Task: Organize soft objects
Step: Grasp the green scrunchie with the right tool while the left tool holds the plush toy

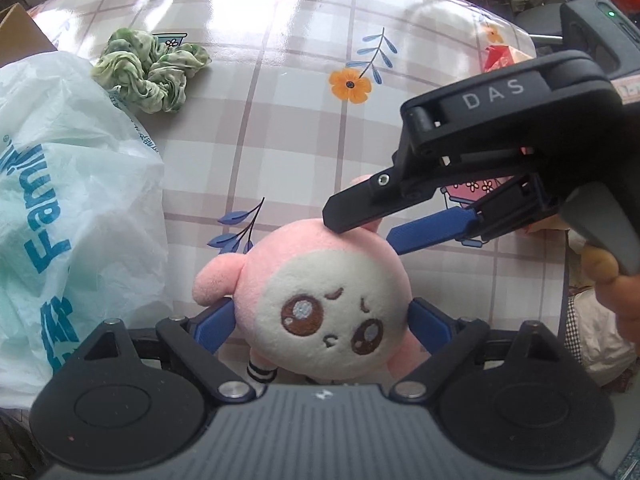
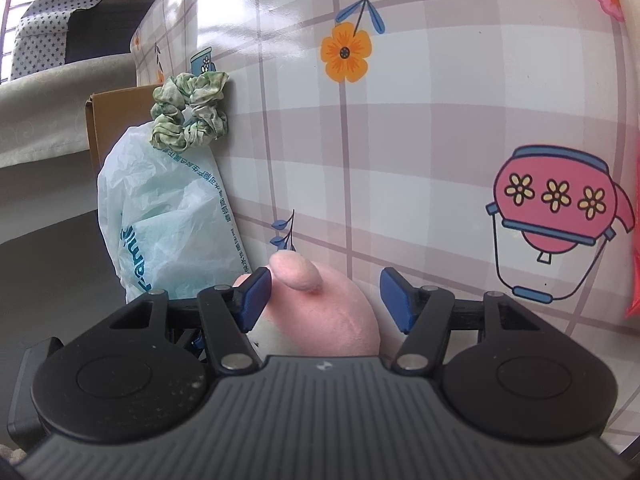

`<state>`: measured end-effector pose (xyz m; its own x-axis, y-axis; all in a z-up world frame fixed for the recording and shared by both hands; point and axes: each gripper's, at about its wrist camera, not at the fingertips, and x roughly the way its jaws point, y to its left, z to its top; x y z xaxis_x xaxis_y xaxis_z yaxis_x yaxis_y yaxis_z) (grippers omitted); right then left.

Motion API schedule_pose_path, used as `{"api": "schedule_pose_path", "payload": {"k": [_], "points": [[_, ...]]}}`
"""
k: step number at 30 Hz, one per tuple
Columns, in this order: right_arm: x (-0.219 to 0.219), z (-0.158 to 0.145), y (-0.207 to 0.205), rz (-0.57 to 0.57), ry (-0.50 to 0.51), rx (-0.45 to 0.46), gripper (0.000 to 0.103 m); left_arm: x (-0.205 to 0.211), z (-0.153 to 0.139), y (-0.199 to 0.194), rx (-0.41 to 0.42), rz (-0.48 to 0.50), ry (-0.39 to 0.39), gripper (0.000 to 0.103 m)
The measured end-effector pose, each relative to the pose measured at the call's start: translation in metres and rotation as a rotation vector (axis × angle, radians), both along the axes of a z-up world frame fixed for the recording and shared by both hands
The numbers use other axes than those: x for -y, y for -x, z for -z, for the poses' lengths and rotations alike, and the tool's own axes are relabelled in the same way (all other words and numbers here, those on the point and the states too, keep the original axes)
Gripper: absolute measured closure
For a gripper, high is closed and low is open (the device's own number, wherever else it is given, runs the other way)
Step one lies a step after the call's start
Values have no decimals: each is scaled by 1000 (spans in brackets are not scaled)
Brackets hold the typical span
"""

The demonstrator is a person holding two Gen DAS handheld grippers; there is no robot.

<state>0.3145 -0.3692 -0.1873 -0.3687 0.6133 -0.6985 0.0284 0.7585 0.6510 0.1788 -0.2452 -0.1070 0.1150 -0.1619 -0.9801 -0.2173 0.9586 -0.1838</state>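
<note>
A pink and white plush toy (image 1: 320,276) lies face up on the checked tablecloth (image 1: 300,128). My left gripper (image 1: 322,320) points down at it, and both blue pads (image 1: 216,320) press the sides of its round head. My right gripper (image 1: 366,236) comes in from the right, its jaws straddling the top of the head by an ear. In the right wrist view the plush toy (image 2: 340,320) sits between the jaws of the right gripper (image 2: 326,300). The left pad (image 2: 256,296) touches it; the right pad stands clear.
A green scrunchie (image 1: 152,72) (image 2: 192,116) lies at the far left of the table. A crumpled white and teal plastic bag (image 1: 60,208) (image 2: 168,216) sits beside it, in front of a cardboard box (image 2: 108,120). A hand (image 1: 608,276) holds the right gripper's handle.
</note>
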Motion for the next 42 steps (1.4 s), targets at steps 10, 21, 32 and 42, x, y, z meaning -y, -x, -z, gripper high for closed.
{"api": "schedule_pose_path", "payload": {"k": [10, 21, 32, 42], "points": [[-14, -30, -29, 29, -116, 135, 32, -2, -4, 7, 25, -40, 0, 16], [-133, -50, -92, -191, -213, 365, 29, -29, -14, 40, -4, -164, 48, 17], [-197, -16, -95, -374, -142, 439, 46, -56, -31, 76, -15, -225, 73, 17], [-180, -9, -83, -304, -130, 368, 91, -59, -30, 82, -24, -215, 75, 17]]}}
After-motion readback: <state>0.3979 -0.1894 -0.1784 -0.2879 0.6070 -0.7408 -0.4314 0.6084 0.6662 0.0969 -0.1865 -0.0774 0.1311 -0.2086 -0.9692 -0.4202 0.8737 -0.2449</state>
